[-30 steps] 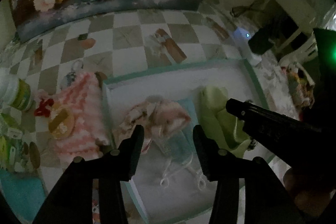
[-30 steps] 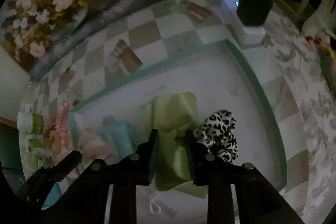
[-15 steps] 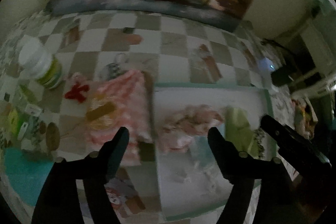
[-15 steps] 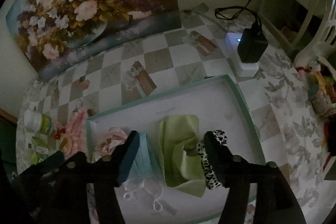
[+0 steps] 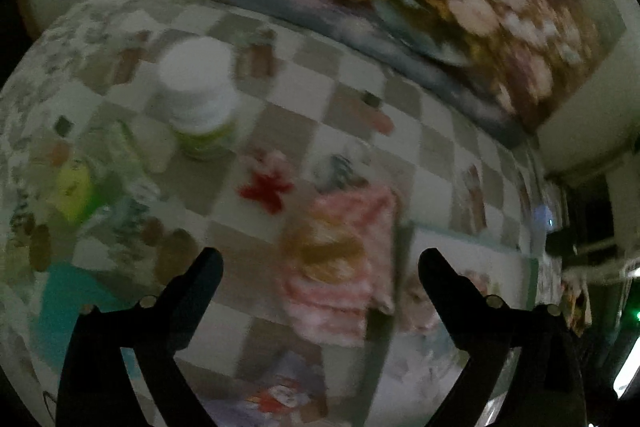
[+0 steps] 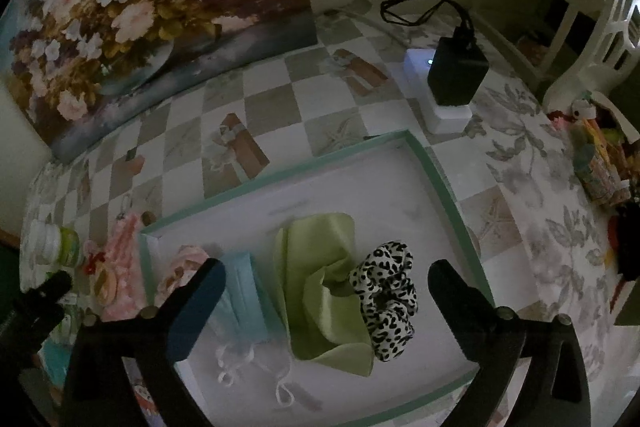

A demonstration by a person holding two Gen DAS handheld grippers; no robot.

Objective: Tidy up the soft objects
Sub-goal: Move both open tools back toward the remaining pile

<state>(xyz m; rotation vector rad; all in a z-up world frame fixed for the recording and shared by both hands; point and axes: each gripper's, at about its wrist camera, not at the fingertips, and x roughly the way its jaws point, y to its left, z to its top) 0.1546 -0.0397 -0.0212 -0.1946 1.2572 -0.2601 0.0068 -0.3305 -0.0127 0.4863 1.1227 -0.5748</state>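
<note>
A white tray with a green rim (image 6: 436,171) holds a pink ruffled piece (image 6: 188,261), a light blue face mask (image 6: 244,291), a green cloth (image 6: 320,247) and a leopard-print scrunchie (image 6: 390,301). My right gripper (image 6: 326,269) hovers above the green cloth, its jaws opening wide with nothing between them. The left wrist view is blurred. There my left gripper (image 5: 320,261) hangs over a pink striped fluffy cloth (image 5: 348,291) with a tan round patch, lying on the table left of the tray (image 5: 464,247). Its jaws are opening too, and nothing is held.
A red bow (image 5: 266,187) and a white-lidded jar (image 5: 198,95) stand beyond the pink cloth, with packets (image 5: 72,187) and a teal item (image 5: 68,303) at the left. A flower painting (image 6: 132,7) leans on the wall. A black charger (image 6: 456,75) sits behind the tray.
My left gripper swung left from over the tray to over the pink striped cloth, and its jaws spread. My right gripper's jaws went from nearly shut at the green cloth to wide apart.
</note>
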